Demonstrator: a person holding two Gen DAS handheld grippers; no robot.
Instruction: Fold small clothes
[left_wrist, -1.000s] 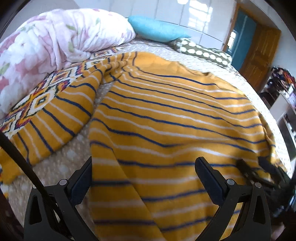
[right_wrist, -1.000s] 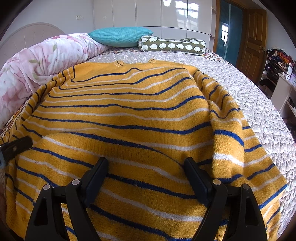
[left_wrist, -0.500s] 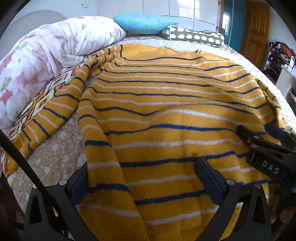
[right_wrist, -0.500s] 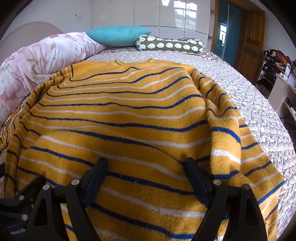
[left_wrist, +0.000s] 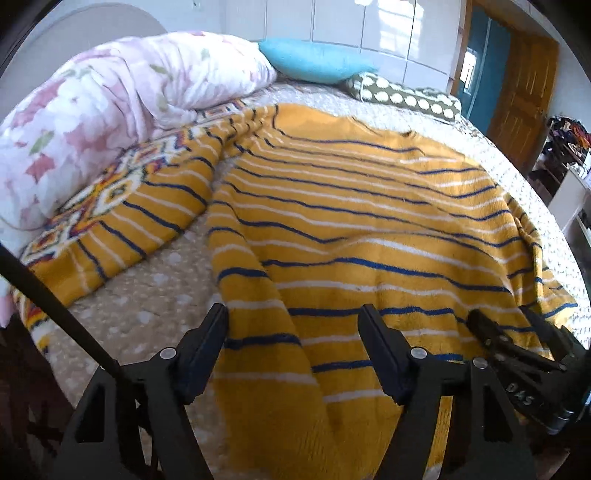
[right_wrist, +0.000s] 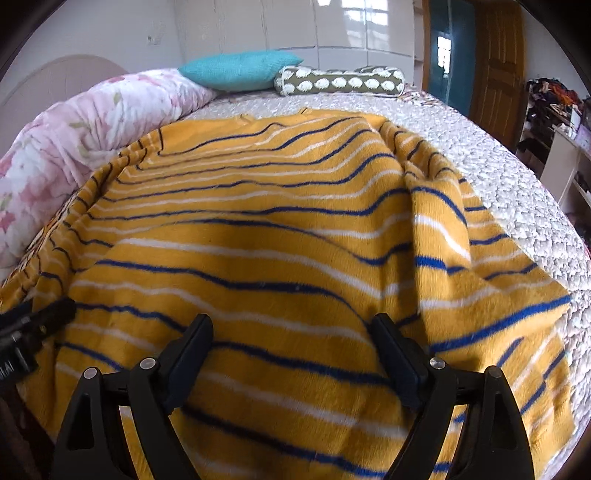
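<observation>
A yellow sweater (left_wrist: 351, 229) with blue and white stripes lies spread on the bed, its left sleeve (left_wrist: 155, 221) stretched out to the side. My left gripper (left_wrist: 291, 314) hovers over the near left hem. Its jaws are closing, with the sweater's side edge between them and the pads clear of the cloth. Over the near right part of the sweater (right_wrist: 277, 229), my right gripper (right_wrist: 291, 325) stands open. It also shows at the lower right of the left wrist view (left_wrist: 509, 321). One of the left gripper's fingers (right_wrist: 51, 312) pokes in at the left edge of the right wrist view.
A floral duvet (left_wrist: 92, 122) is bunched at the left, over a patterned cloth (left_wrist: 110, 192). A teal pillow (right_wrist: 240, 70) and a spotted bolster (right_wrist: 340, 81) lie at the bed's head. A wooden door (right_wrist: 498, 66) and cluttered shelves (right_wrist: 554, 96) stand at the right. A black cable (left_wrist: 55, 306) crosses the left.
The left gripper's jaws have narrowed around the sweater's left edge. Both views have drawn back a little towards the bed's near edge. The sweater lies as before.
</observation>
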